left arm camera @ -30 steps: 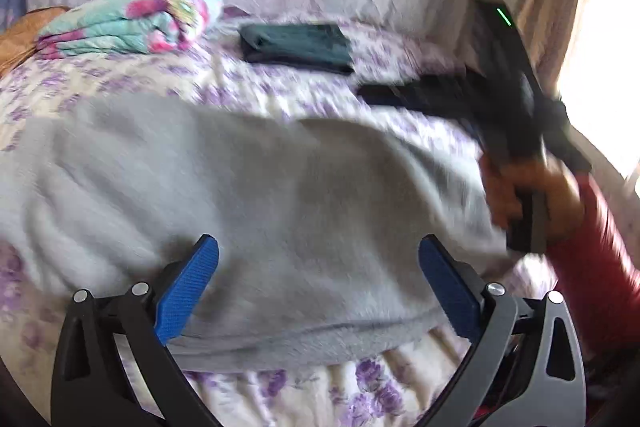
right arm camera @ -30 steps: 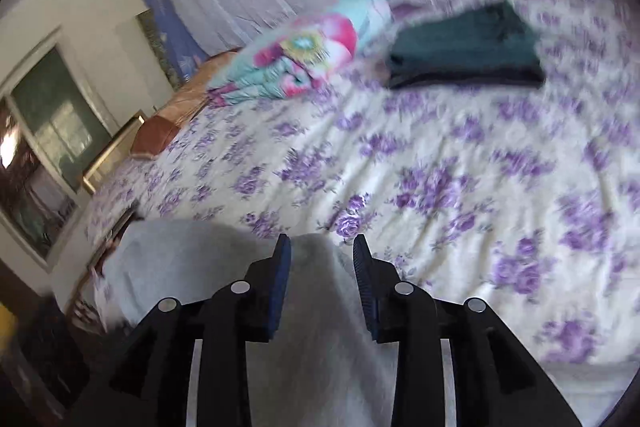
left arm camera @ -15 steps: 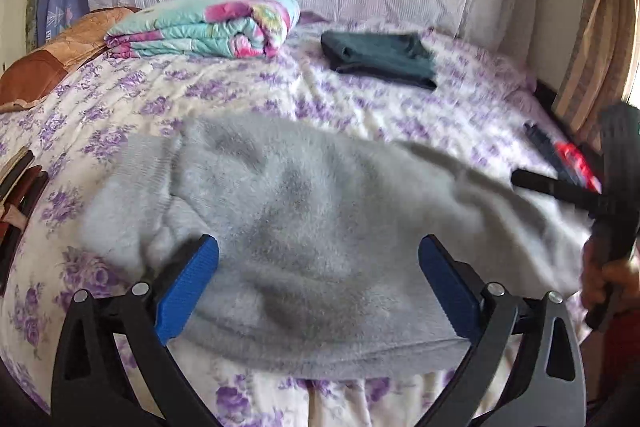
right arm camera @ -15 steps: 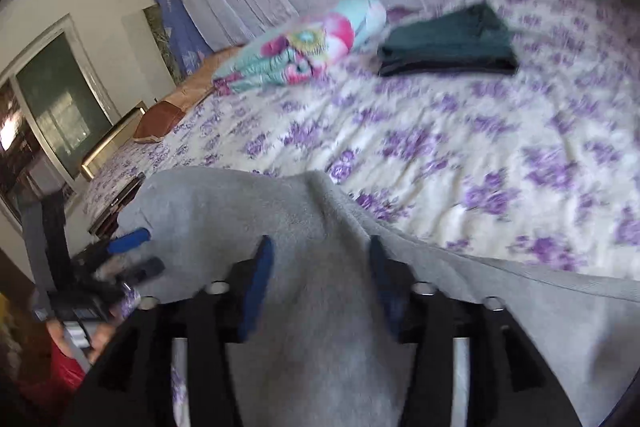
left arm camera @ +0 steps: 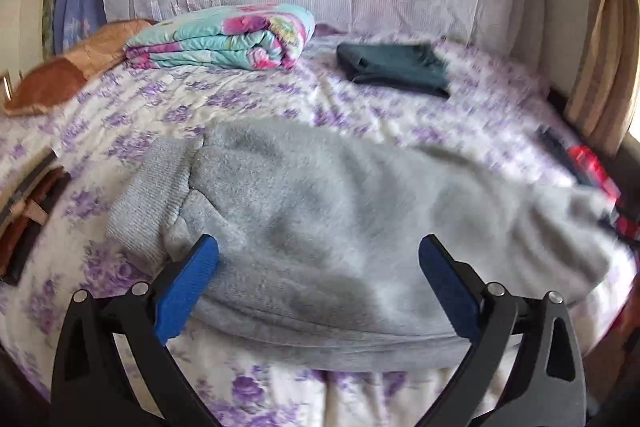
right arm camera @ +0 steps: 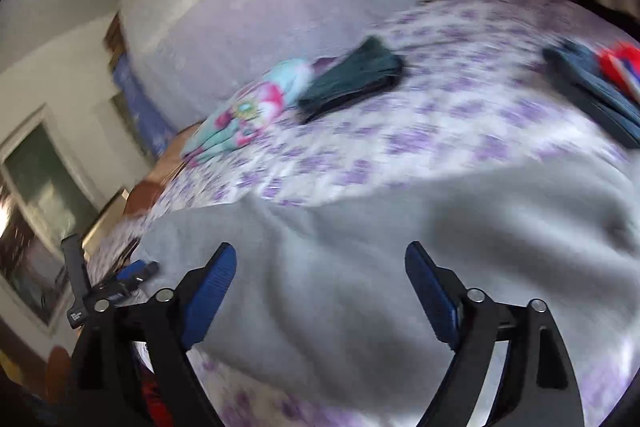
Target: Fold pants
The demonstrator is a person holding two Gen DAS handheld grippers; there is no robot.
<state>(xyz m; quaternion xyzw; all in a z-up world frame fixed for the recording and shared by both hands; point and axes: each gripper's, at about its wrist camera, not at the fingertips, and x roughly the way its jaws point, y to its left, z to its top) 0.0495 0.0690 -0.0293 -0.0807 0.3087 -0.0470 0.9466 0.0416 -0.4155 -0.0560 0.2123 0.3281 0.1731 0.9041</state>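
So the grey fleece pants [left arm camera: 332,227] are lying across the near part of the bed [left arm camera: 248,103], stretched sideways over the purple-flower sheet. From my left tool's camera the ribbed cuffs [left arm camera: 152,195] are at the left end, and the rest runs off to the right edge of the bed, where it gets blurry.

My left tool [left arm camera: 318,281] is spread wide open, blue pads either side of the pants with nothing pinched. Can't tell if the tips are actually touching the fabric or just above it. My right tool [right arm camera: 320,289] is the same deal: wide open over the grey fleece [right arm camera: 360,247], holding nothing. In the right camera you can also spot my left tool [right arm camera: 106,291] poking in at the far left, by the edge of the pants.

Further back on the bed there's a folded floral blanket [left arm camera: 224,39] and, well apart from it to the right, a folded dark green garment [left arm camera: 394,69]. Some dark and red clothes [right arm camera: 600,83] sit near the right side of the bed. The right view is pretty motion-blurred, so details are mushy.
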